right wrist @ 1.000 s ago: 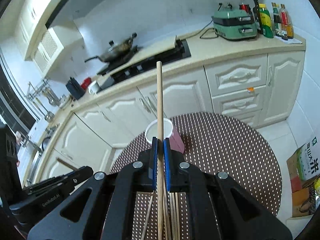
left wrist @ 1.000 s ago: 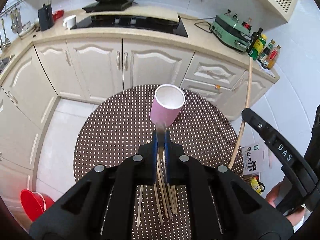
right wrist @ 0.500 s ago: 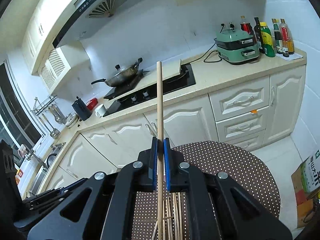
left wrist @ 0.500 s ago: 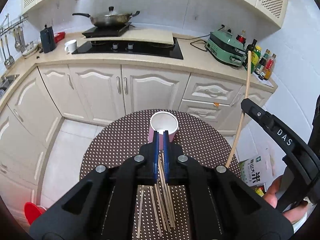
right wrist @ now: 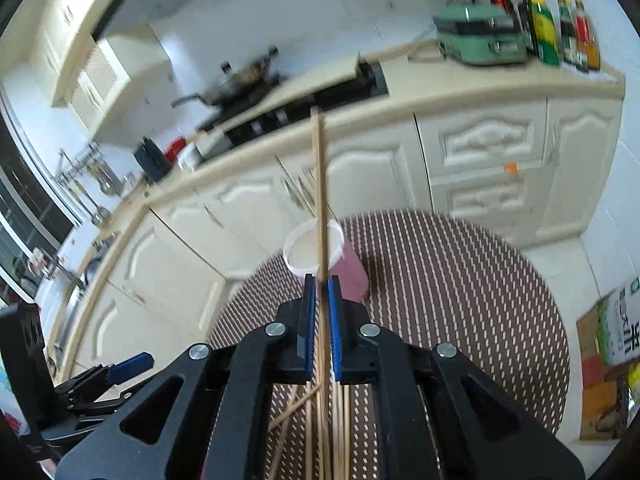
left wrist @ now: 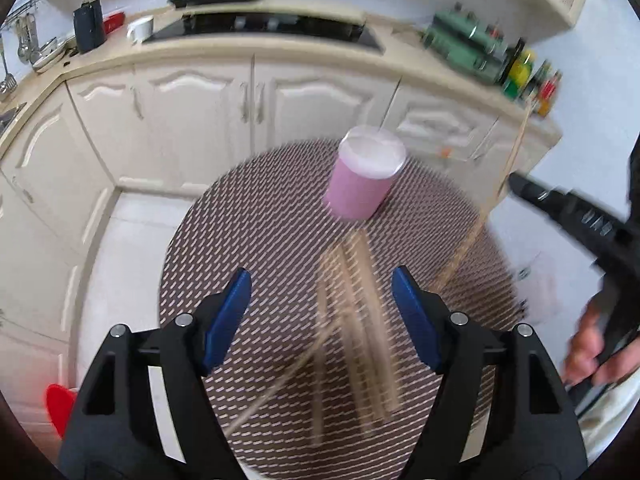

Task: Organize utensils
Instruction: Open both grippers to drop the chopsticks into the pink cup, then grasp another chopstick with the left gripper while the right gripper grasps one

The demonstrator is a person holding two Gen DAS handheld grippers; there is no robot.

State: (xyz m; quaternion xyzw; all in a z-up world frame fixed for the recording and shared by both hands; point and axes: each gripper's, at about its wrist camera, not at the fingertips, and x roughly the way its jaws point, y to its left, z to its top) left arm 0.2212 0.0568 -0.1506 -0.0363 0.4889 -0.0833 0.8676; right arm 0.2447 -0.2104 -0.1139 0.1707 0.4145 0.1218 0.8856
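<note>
A pink cup (left wrist: 362, 176) with a white inside stands on the round brown dotted table (left wrist: 248, 240). Several wooden chopsticks (left wrist: 360, 320) lie on the table in front of it, blurred. My left gripper (left wrist: 322, 308) is open and empty above the chopsticks. My right gripper (right wrist: 321, 304) is shut on one chopstick (right wrist: 319, 184), held upright in front of the cup (right wrist: 320, 254). More chopsticks (right wrist: 340, 432) lie below it. The right gripper also shows in the left wrist view (left wrist: 568, 216) with its chopstick (left wrist: 512, 160).
Cream kitchen cabinets (left wrist: 248, 96) and a counter with a stove (left wrist: 260, 26), a green appliance (right wrist: 480, 40) and bottles (right wrist: 560, 28) stand behind the table. A red bowl (left wrist: 60, 404) sits on the floor at left. A carton (right wrist: 618, 320) stands at right.
My left gripper has opened and dropped lower over the loose chopsticks. The right gripper still holds its chopstick and has tilted down toward the cup.
</note>
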